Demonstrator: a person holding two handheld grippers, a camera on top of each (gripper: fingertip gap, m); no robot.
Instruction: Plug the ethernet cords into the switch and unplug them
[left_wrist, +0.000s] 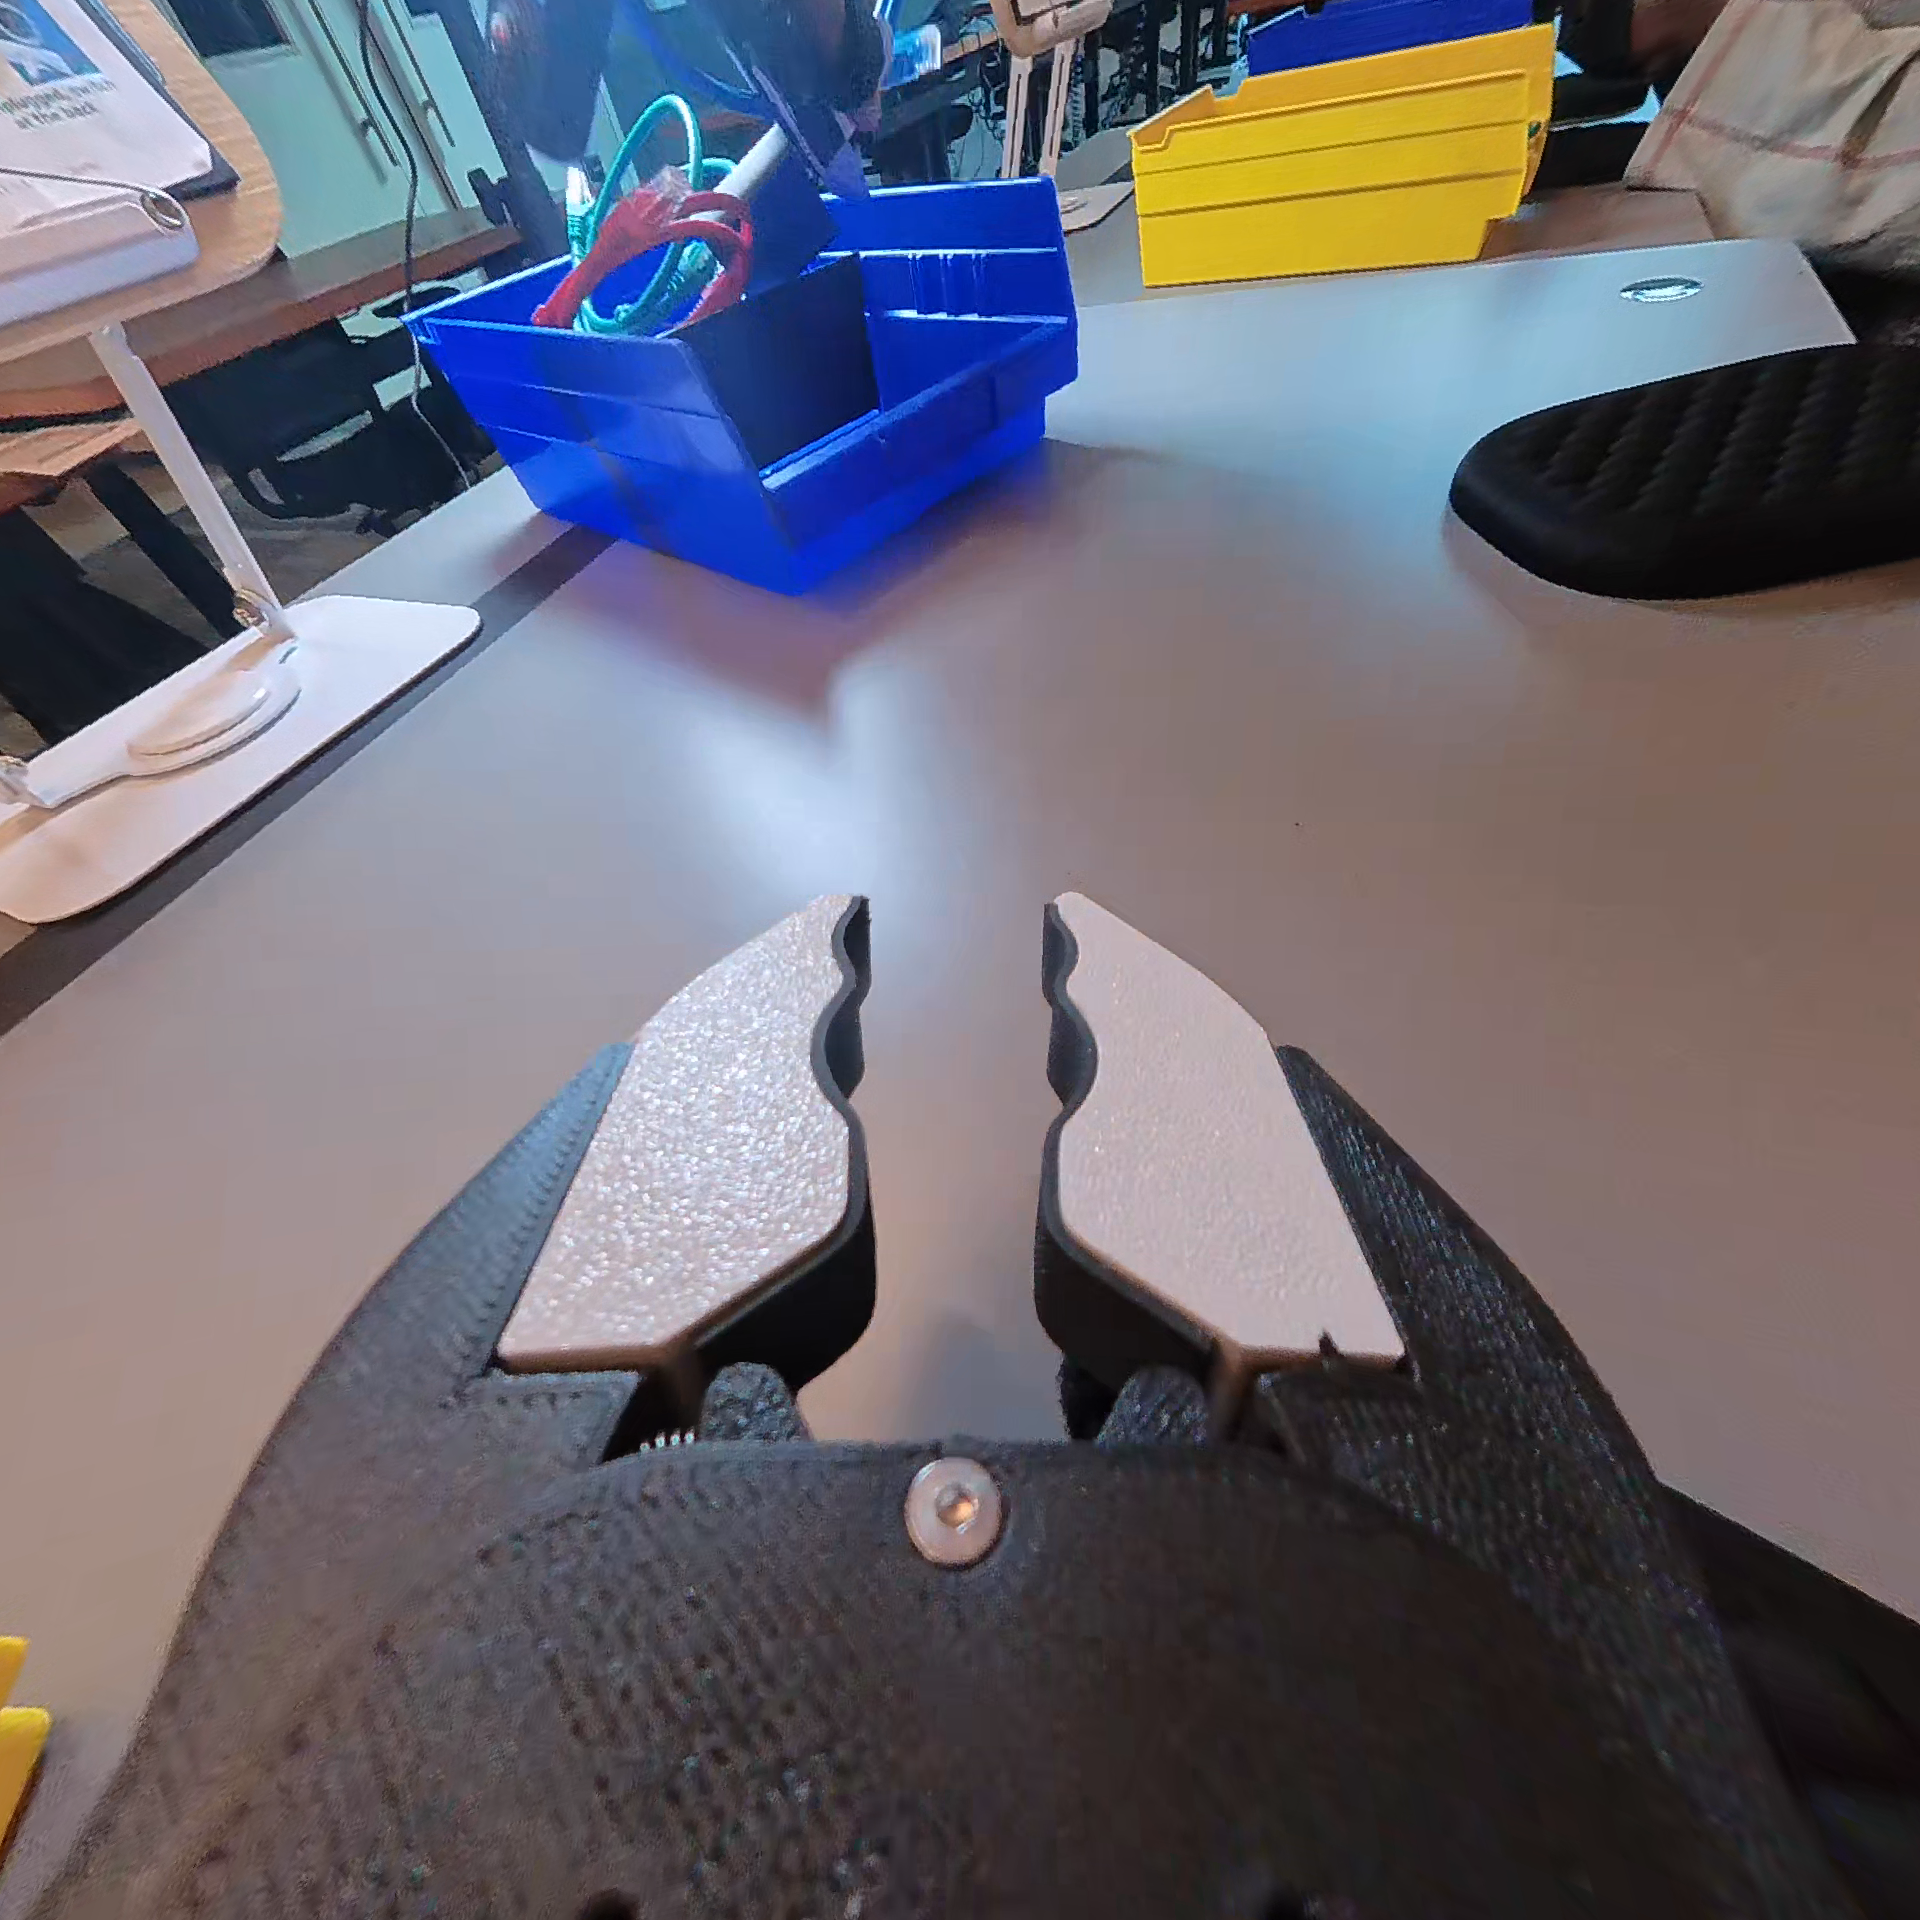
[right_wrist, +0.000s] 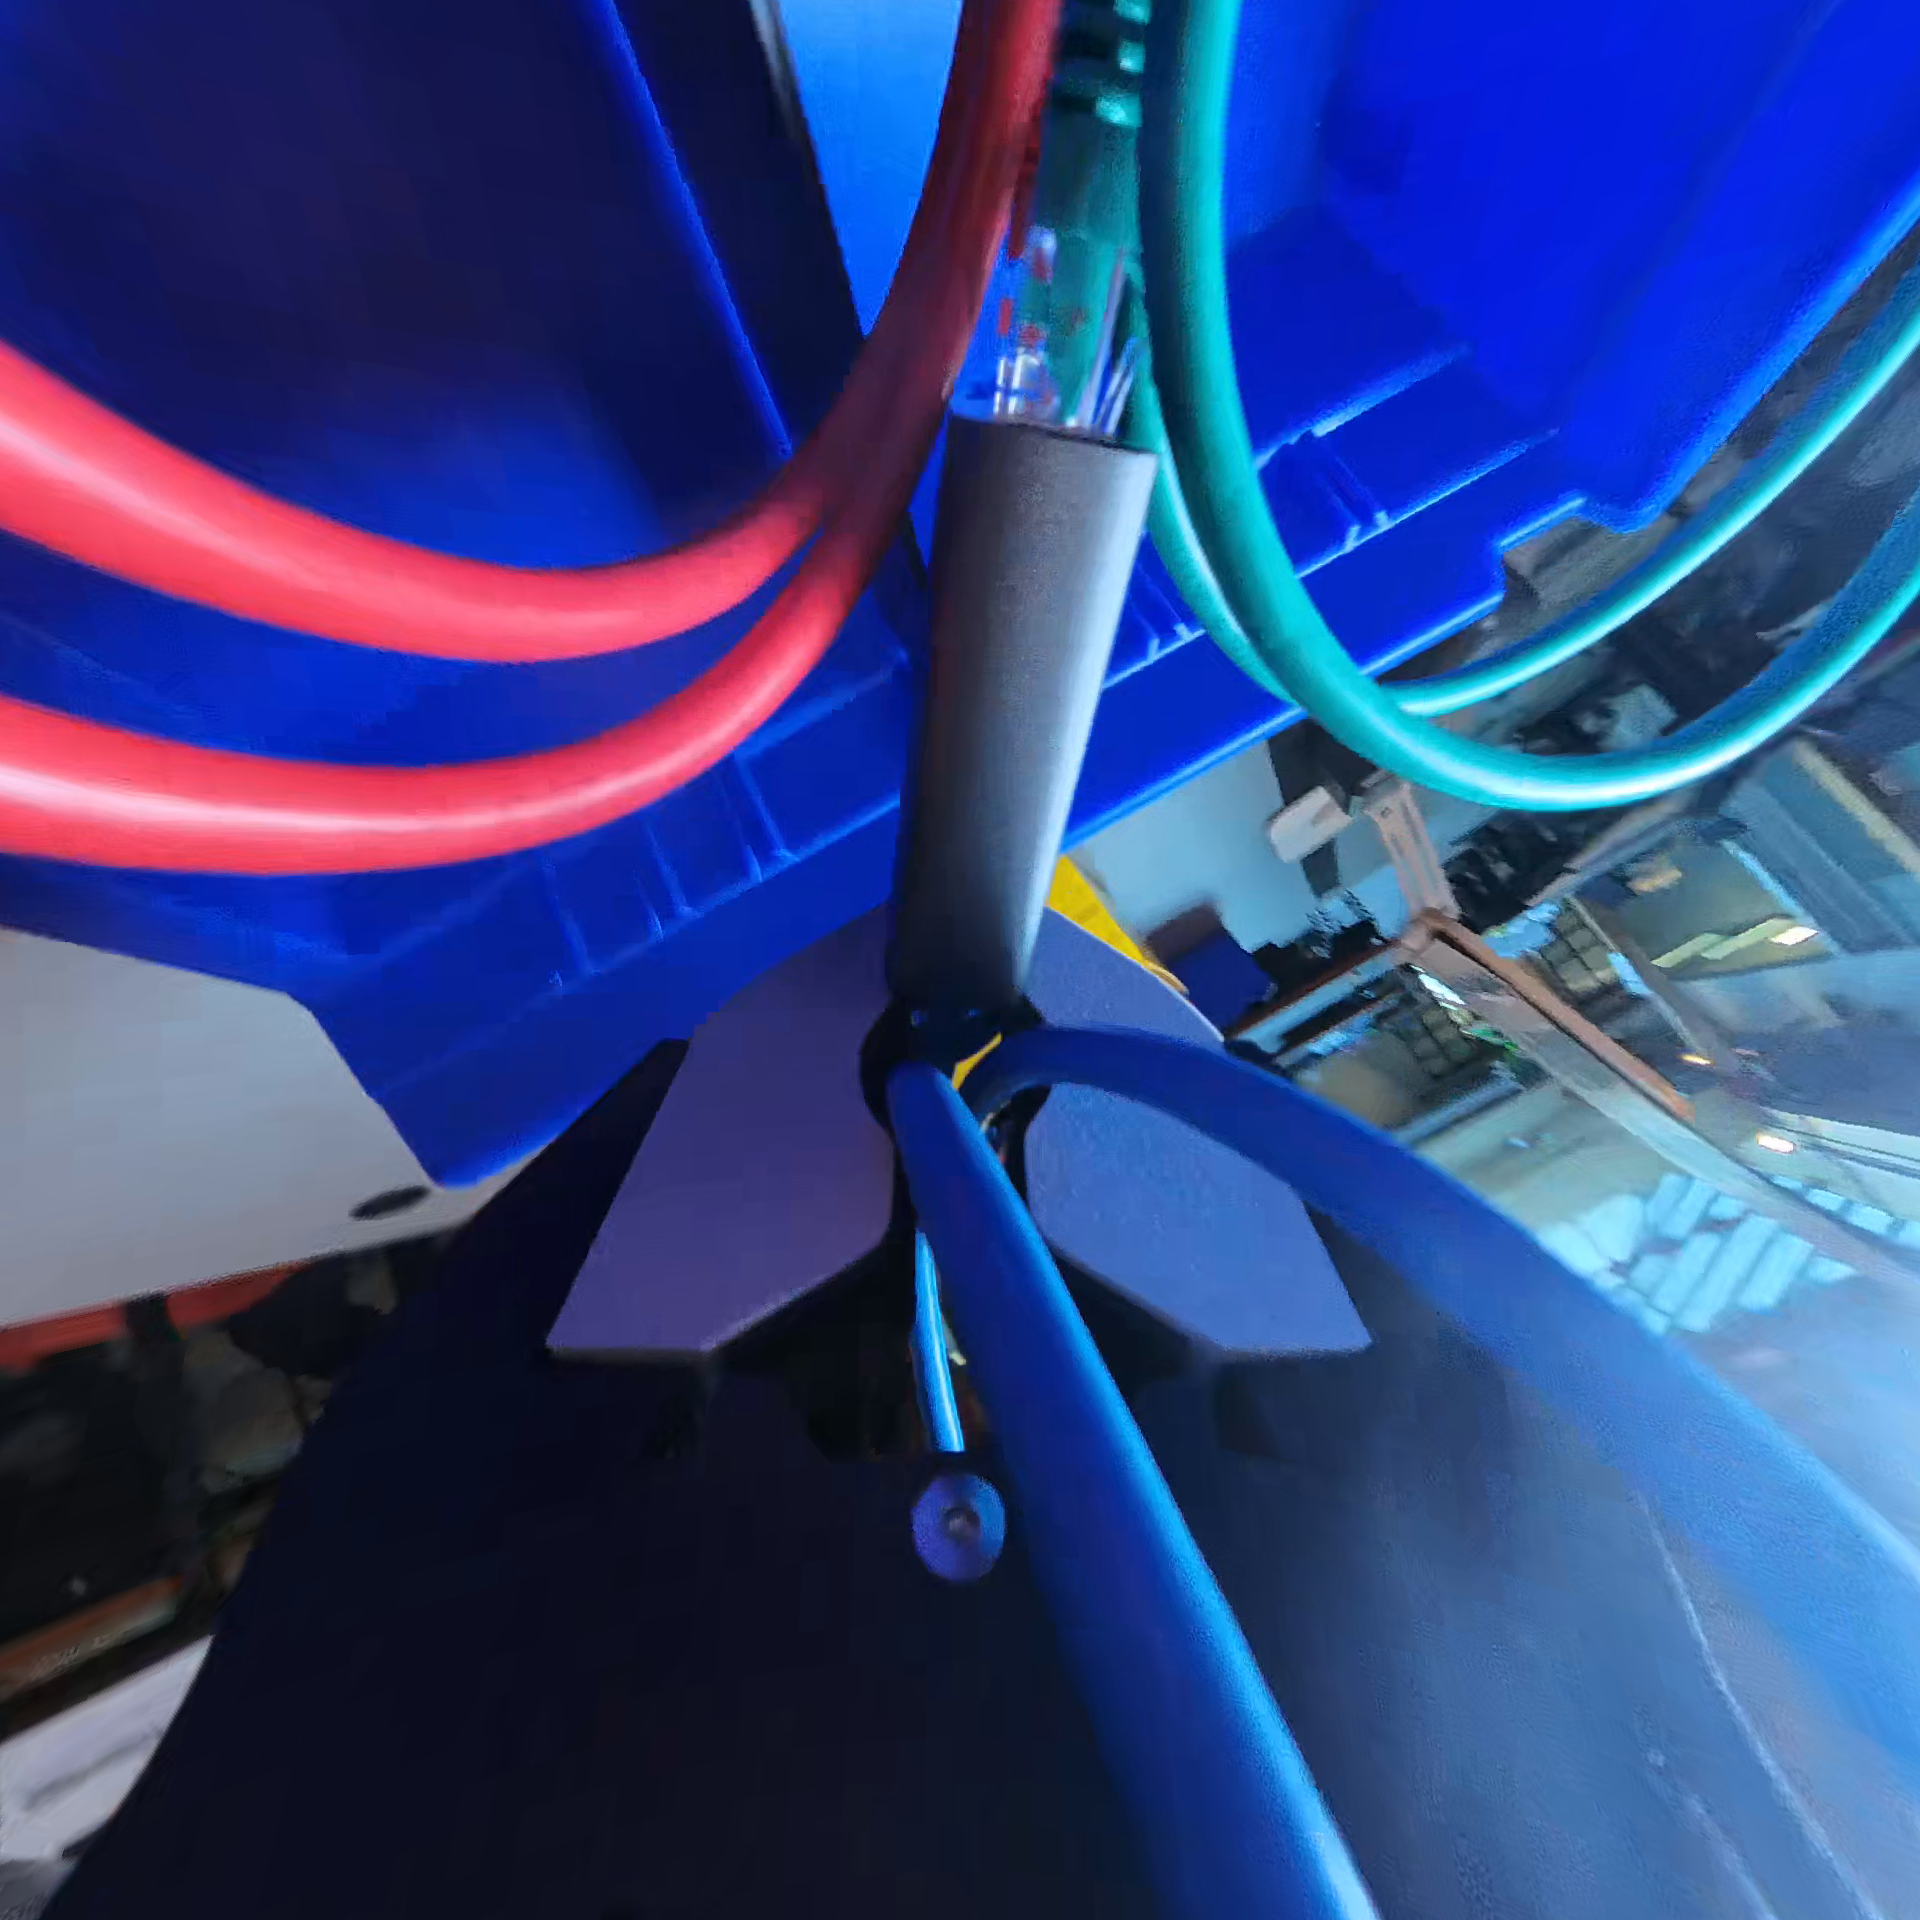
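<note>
My left gripper (left_wrist: 956, 914) is open and empty, low over the grey table (left_wrist: 1247, 831). Ahead, a blue bin (left_wrist: 748, 416) stands on the table. Above it, my right gripper (left_wrist: 821, 94) holds up a dark flat switch (left_wrist: 790, 223) with red cords (left_wrist: 665, 234) and green cords (left_wrist: 655, 156) hanging from it in loops. In the right wrist view, my right gripper (right_wrist: 951, 1013) is shut on the edge of the grey switch (right_wrist: 1018, 675). A blue cord (right_wrist: 1091, 1455) runs between the fingers. Red cords (right_wrist: 416, 603) and green cords (right_wrist: 1455, 748) loop in front of the blue bin (right_wrist: 520, 987).
Stacked yellow bins (left_wrist: 1340, 156) stand at the back right. A white lamp base (left_wrist: 239, 707) sits on the table's left edge. A black padded rest (left_wrist: 1704, 478) overlaps the table's right side. A person's checked sleeve (left_wrist: 1787, 104) shows at top right.
</note>
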